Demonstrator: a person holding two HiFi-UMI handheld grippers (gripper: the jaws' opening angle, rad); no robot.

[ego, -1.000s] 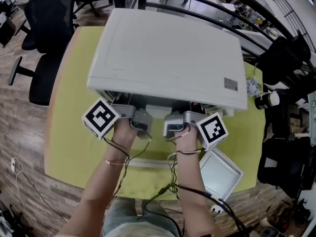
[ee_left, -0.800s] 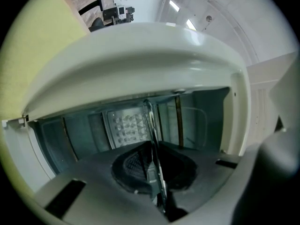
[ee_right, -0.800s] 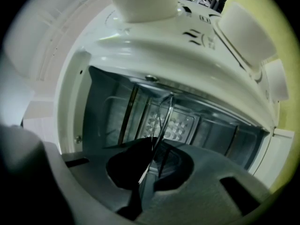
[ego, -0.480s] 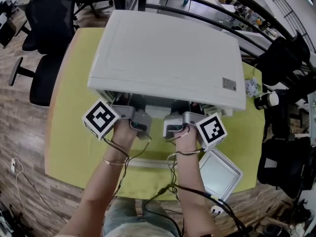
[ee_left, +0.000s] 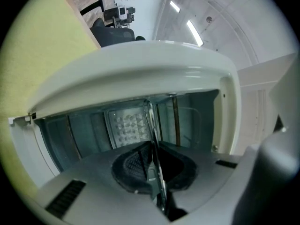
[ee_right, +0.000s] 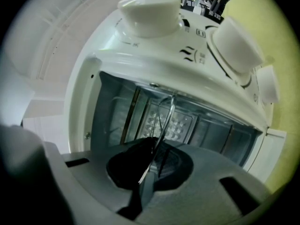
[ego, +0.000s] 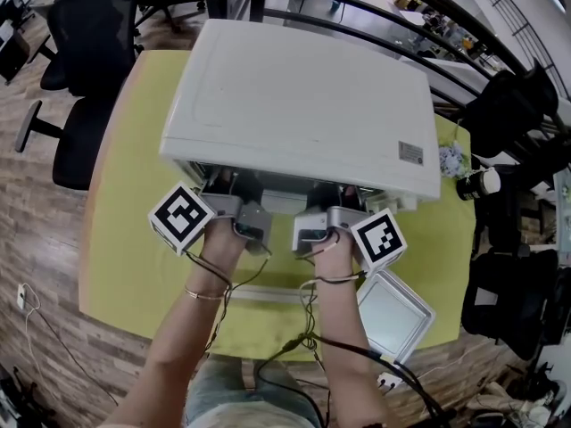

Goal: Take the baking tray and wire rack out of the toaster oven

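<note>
The white toaster oven [ego: 303,96] stands on the yellow-green table [ego: 125,239] with its front open toward me. Both grippers reach level into the opening, side by side. In the left gripper view my left gripper [ee_left: 152,165] is shut on the thin edge of the wire rack [ee_left: 151,121], which runs edge-on back into the oven. My right gripper [ee_right: 152,165] is shut on the same wire rack [ee_right: 166,111], whose wire loop shows against the oven's back wall. The silver baking tray [ego: 394,315] lies on the table at the front right. In the head view the oven's top hides both sets of jaws.
The oven's knobs [ee_right: 234,46] sit beside the opening on the right gripper's side. Black office chairs [ego: 80,78] stand left of the table, a dark railing [ego: 357,12] behind it, dark bags [ego: 508,292] to the right. Cables hang from both wrists.
</note>
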